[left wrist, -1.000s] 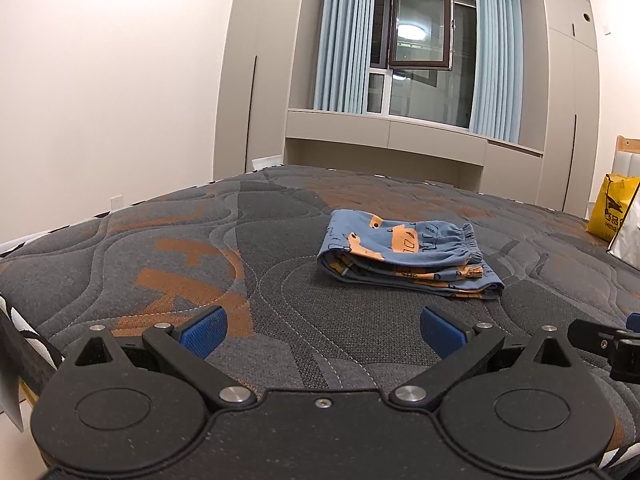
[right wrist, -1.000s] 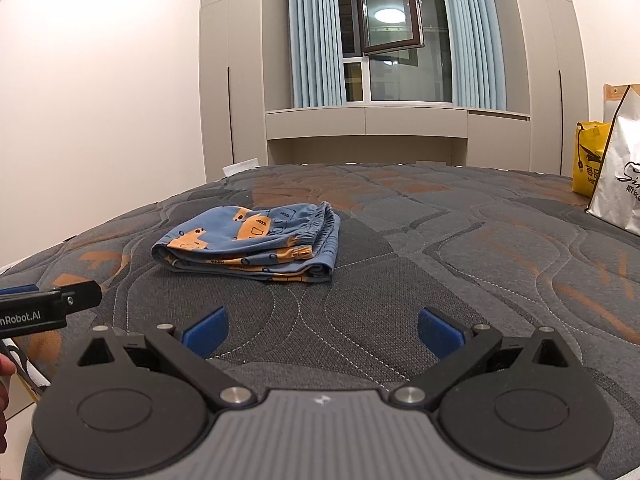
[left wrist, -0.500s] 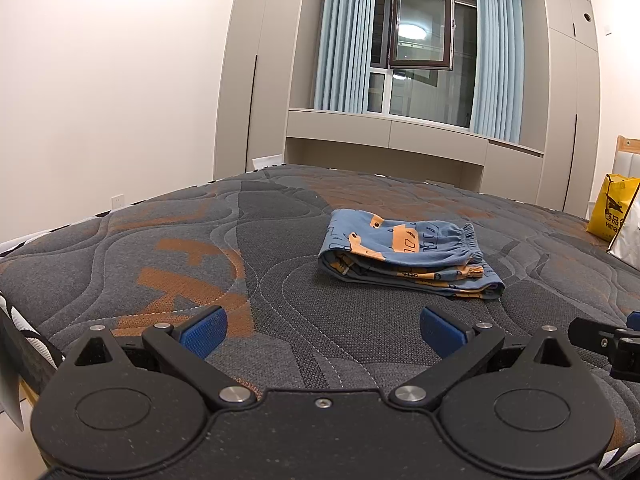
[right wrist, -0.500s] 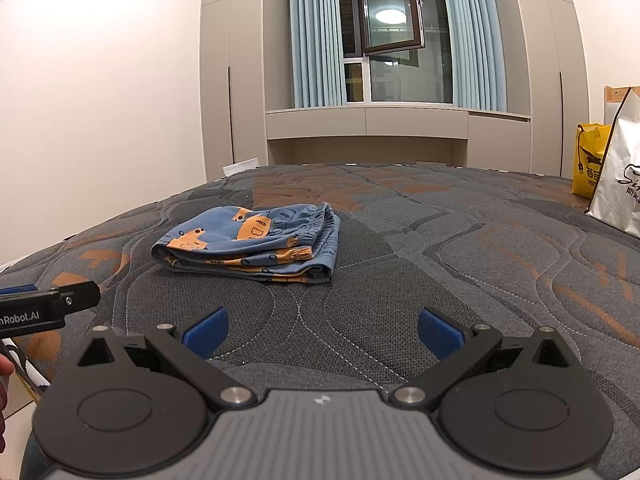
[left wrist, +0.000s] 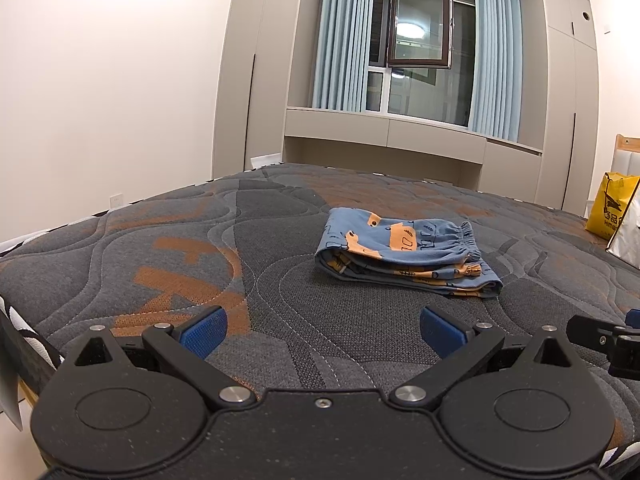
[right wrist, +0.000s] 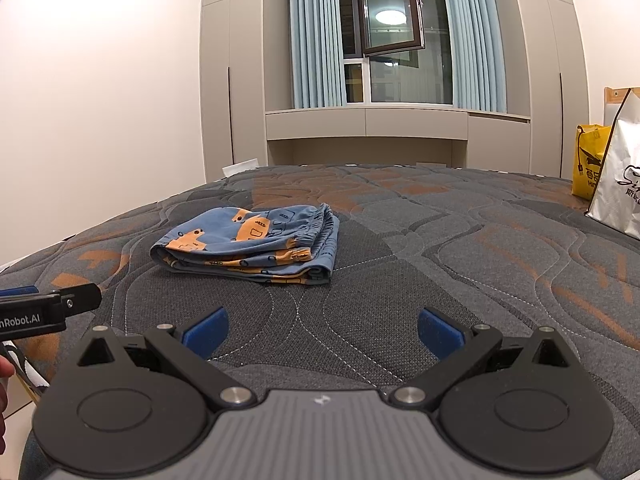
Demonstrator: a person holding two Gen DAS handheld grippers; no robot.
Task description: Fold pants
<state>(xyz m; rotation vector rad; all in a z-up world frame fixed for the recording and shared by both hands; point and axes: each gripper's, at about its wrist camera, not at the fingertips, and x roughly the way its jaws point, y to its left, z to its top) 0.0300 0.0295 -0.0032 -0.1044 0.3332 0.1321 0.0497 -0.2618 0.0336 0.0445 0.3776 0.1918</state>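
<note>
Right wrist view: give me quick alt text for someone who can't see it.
Blue pants with orange print lie folded in a compact stack on a dark quilted mattress. The right gripper hangs open and empty short of them. The left gripper shows at the left edge, bags at the far right.

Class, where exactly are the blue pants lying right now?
The folded pants lie on the mattress, ahead and right of the open left gripper; in the right wrist view, ahead and left of the open right gripper.
</note>
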